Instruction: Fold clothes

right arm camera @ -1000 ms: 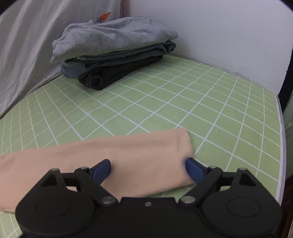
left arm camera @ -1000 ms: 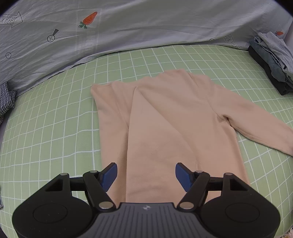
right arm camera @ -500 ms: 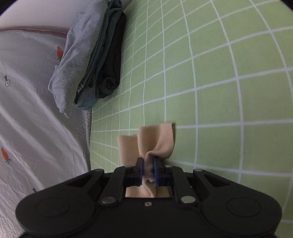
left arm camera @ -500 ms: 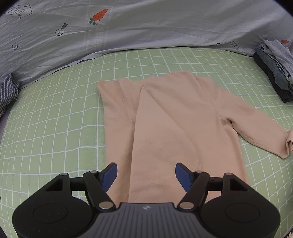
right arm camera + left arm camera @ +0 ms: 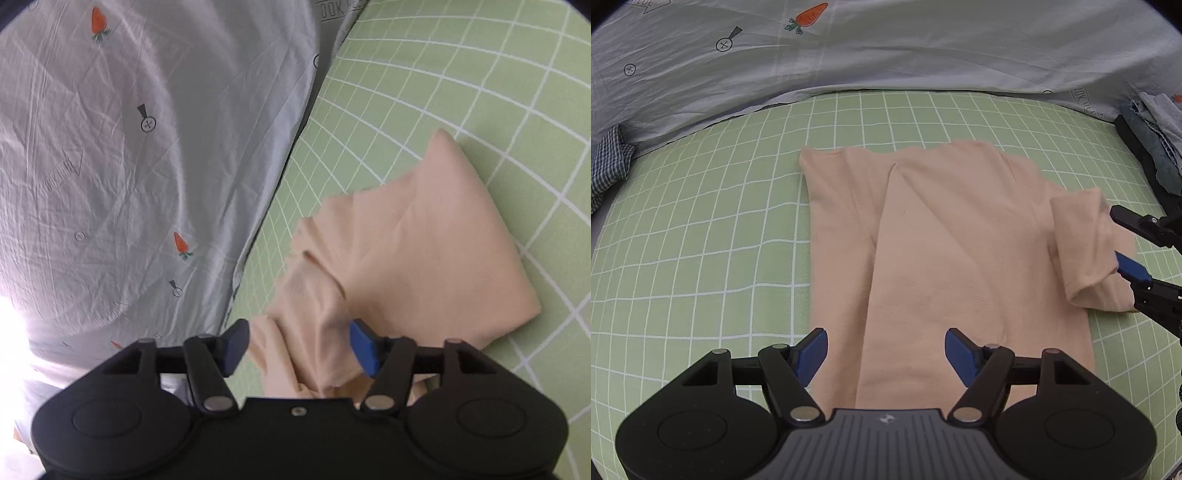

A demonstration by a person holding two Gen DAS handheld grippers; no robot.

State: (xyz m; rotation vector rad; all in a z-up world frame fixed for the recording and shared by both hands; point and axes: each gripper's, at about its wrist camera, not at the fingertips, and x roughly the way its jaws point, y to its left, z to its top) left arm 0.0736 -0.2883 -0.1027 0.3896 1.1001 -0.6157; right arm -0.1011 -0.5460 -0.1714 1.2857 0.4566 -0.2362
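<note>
The left gripper (image 5: 885, 350) hovers with jaws wide over the near hem of the peach shirt (image 5: 942, 251), which lies flat mid-bed (image 5: 701, 229), its left side folded inward. The right gripper (image 5: 297, 345), jaws just reopened, straddles the doubled-back right sleeve (image 5: 1082, 243) without clamping it.

shirt (image 5: 942, 251) on bed sheet (image 5: 701, 240), clothes pile (image 5: 1156, 144) right (far edge)

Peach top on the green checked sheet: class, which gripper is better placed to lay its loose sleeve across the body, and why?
Right. The right gripper is open with the sleeve bunched between its fingers, jaws just opened. The left gripper is open over the peach top's hem, away from the sleeve.
</note>
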